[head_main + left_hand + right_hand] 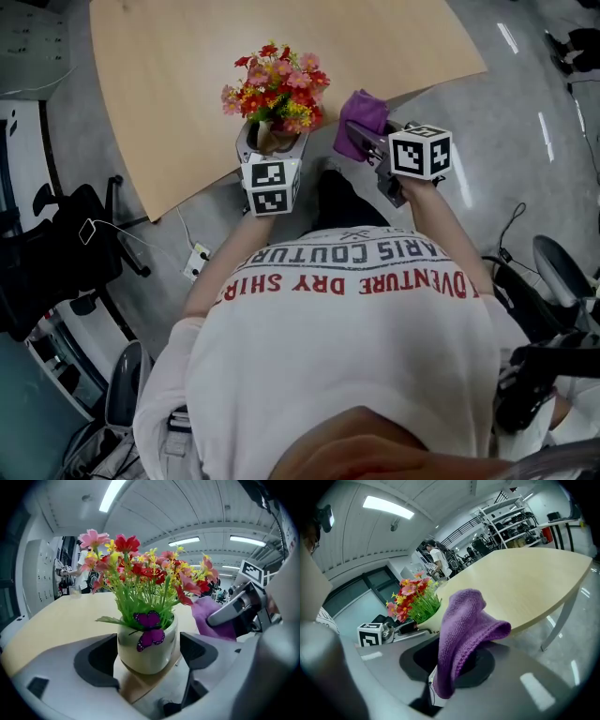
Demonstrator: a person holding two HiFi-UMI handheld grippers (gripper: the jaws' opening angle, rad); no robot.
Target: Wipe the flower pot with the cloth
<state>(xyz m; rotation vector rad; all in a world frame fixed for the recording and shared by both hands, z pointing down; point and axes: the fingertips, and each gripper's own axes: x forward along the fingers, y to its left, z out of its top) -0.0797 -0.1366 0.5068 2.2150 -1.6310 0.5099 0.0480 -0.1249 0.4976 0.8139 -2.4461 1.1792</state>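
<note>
Pale wooden surface (187, 94), pot (150, 651) of flowers (277, 89) at its 6 o'clock edge between the left tool's (274, 142) parted jaws, which do not grip it; right tool (452, 663), at the pot's 3 o'clock, clamps the cloth (464, 620).

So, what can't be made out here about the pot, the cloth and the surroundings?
- Flower pot, far side: the left gripper view shows only its near face. In the head view the flowers and left gripper cover it.
- Where the right gripper pinches the cloth: in the right gripper view, the cloth drapes over the spot.
- Background person: right gripper view, too small for detail.
</note>
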